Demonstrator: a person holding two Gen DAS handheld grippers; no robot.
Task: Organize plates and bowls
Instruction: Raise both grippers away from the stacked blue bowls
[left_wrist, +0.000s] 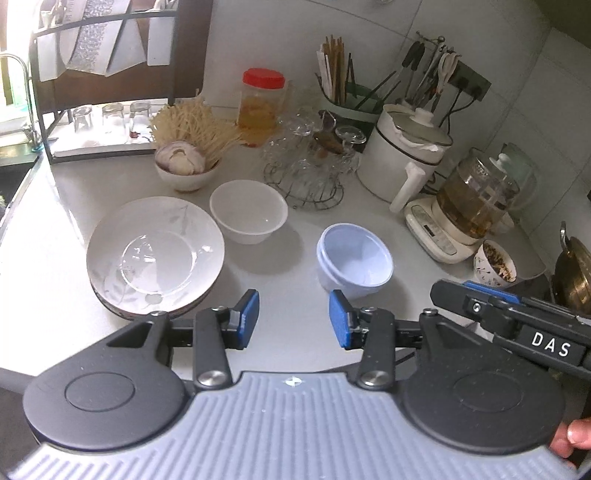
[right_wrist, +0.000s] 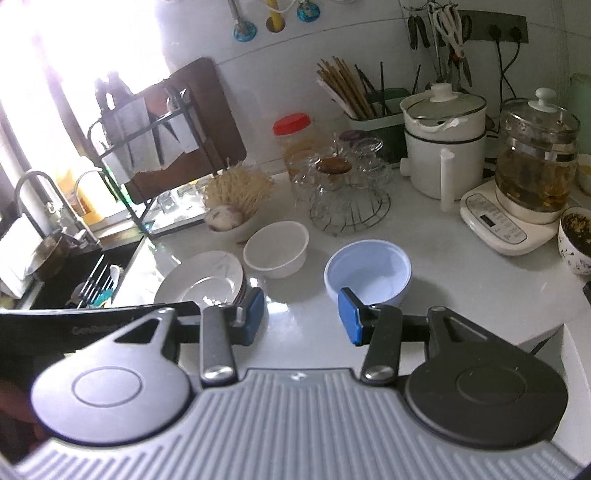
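Observation:
A stack of white leaf-patterned plates (left_wrist: 155, 254) sits on the white counter at the left, also in the right wrist view (right_wrist: 207, 280). A white bowl (left_wrist: 249, 212) (right_wrist: 276, 249) stands just behind it. A pale blue bowl (left_wrist: 354, 258) (right_wrist: 367, 271) stands to the right, apparently nested in a second one. My left gripper (left_wrist: 293, 319) is open and empty, above the counter in front of the bowls. My right gripper (right_wrist: 301, 314) is open and empty, just in front of the blue bowl; its arm shows in the left wrist view (left_wrist: 498, 314).
A bowl with garlic and noodles (left_wrist: 184, 162), a red-lidded jar (left_wrist: 263, 101), a wire rack of glassware (left_wrist: 310, 166), a white pot (left_wrist: 402, 155), a glass kettle (left_wrist: 469, 199) and a patterned cup (left_wrist: 495, 264) line the back and right. A sink (right_wrist: 85, 273) lies left.

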